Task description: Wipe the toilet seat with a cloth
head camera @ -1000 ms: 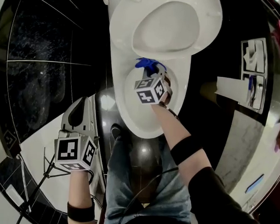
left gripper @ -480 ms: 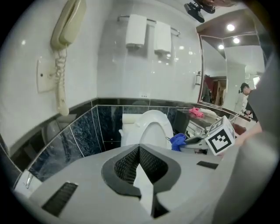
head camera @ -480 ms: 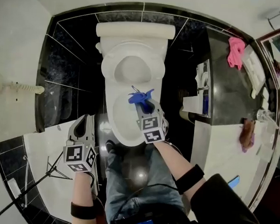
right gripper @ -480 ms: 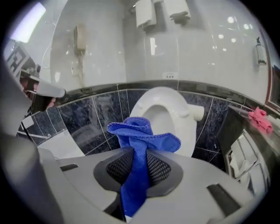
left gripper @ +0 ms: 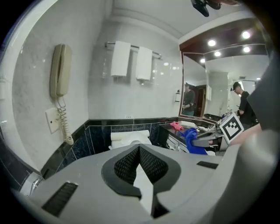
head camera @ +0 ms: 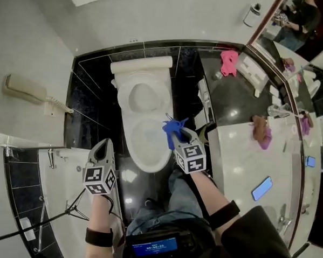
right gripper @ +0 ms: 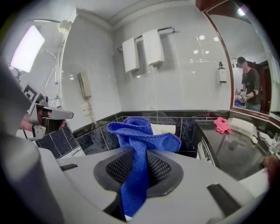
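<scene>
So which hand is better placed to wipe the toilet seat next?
Right. The right gripper is shut on the blue cloth near the white toilet seat; the left gripper is shut, empty, off to the side.

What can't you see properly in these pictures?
- Toilet: left gripper view, mostly hidden behind the left gripper.
- Toilet, right gripper view: mostly behind the blue cloth.
- Part of the Toilet rim, head view: covered by the blue cloth and right gripper.
- Dirt on the Toilet: too small to tell, head view.
</scene>
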`<action>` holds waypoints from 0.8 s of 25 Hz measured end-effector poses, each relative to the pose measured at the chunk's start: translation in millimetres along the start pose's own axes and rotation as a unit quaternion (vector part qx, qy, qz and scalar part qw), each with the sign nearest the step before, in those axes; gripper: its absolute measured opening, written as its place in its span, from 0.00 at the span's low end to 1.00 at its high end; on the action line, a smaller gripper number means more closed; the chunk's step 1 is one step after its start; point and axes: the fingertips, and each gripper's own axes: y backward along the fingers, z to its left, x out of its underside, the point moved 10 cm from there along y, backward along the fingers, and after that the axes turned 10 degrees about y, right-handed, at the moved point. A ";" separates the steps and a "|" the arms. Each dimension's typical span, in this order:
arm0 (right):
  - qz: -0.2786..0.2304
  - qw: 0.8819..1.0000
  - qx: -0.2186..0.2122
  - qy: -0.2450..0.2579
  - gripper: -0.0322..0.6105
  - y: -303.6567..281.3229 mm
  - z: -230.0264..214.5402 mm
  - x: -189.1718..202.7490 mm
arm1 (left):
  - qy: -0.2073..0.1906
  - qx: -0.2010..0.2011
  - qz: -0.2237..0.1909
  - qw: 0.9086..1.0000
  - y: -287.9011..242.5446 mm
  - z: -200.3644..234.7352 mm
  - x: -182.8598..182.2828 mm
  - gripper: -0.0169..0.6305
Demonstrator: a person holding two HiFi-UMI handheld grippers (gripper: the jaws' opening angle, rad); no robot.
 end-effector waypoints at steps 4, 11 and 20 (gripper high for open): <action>-0.008 1.000 0.017 -0.008 0.22 58.6 22.8 12.5 | -0.019 0.018 -0.011 1.000 44.1 -8.0 5.2 0.03; -0.017 0.999 0.035 -0.024 0.22 130.3 50.7 21.6 | -0.032 0.024 -0.024 0.999 115.5 -15.3 18.3 0.03; -0.032 0.998 0.057 -0.019 0.22 181.0 63.5 29.5 | -0.028 0.032 -0.037 0.998 165.0 -26.2 33.3 0.03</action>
